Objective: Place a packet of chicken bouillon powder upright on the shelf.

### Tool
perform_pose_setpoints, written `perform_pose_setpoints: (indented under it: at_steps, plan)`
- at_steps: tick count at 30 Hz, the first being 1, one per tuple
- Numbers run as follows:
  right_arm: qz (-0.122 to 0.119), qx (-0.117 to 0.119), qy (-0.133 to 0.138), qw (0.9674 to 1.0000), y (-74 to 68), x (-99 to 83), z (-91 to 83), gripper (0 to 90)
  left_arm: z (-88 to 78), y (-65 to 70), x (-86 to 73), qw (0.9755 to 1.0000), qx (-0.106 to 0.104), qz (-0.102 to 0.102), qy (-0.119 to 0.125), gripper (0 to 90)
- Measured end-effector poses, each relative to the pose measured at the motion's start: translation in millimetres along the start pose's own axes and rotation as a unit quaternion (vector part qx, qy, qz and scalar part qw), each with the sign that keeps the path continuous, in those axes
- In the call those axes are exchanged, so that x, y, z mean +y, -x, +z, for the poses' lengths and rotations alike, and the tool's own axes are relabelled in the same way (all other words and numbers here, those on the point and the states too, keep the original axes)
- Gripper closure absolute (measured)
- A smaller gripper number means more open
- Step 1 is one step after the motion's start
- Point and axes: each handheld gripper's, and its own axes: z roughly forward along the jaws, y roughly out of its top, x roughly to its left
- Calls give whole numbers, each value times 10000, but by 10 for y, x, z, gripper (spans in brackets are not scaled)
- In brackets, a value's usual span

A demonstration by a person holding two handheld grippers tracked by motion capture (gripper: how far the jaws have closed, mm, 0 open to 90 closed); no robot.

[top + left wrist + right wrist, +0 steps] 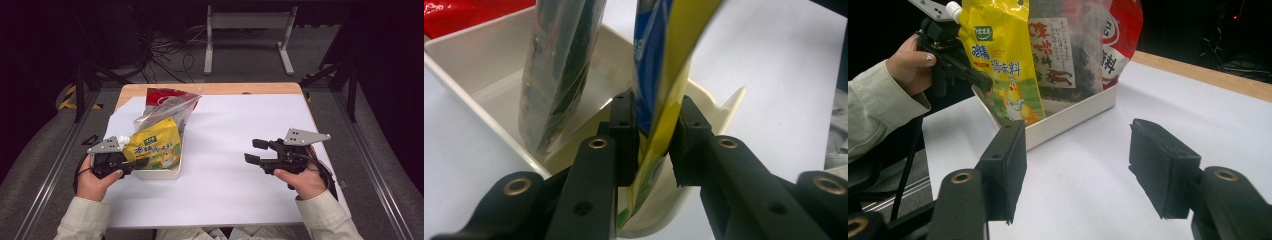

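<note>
So the left gripper has its jaws clamped on the lower edge of a yellow spouted pouch, which stands right in front of the claw at the near end of a shallow white tray. In the left gripper view the pouch's edge runs straight up between the two black pads, pinched tight, with the tray's wall beyond and to the side.

Just behind the pouch in the same tray sits a clear bag of dark stuff with a paper label, and behind that a red bag. All three stand up.

Writing: the pouch has a green logo square near the top, blue and red Chinese characters, and a cartoon chick on it. The clear bag's label has red Chinese characters too. Too small for me to read properly.

The right gripper is well apart from the tray, off across the white sheet, jaws spread wide with nothing between them, hovering low over the sheet.
</note>
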Motion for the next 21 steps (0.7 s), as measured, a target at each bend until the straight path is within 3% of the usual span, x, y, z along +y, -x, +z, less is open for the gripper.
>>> perform_pose_setpoints:
  at_steps: [4,16,18,20,21]
  plan:
    - [10,7,-18,10000,0,-5,9,399,15,-13,-2,9998,169,15,-132,753]
    - [14,-1,-9,10000,16,-10,3,387,16,-1,-13,9997,207,-38,-114,743]
    - [5,3,-27,10000,16,-14,3,375,13,6,-13,9997,220,-76,-115,726]
    - [-19,-36,-35,10000,15,-18,-4,365,2,15,-11,9995,280,-87,-77,634]
    - [-19,-36,-35,10000,15,-18,-4,365,-16,23,-10,9995,299,-127,-47,634]
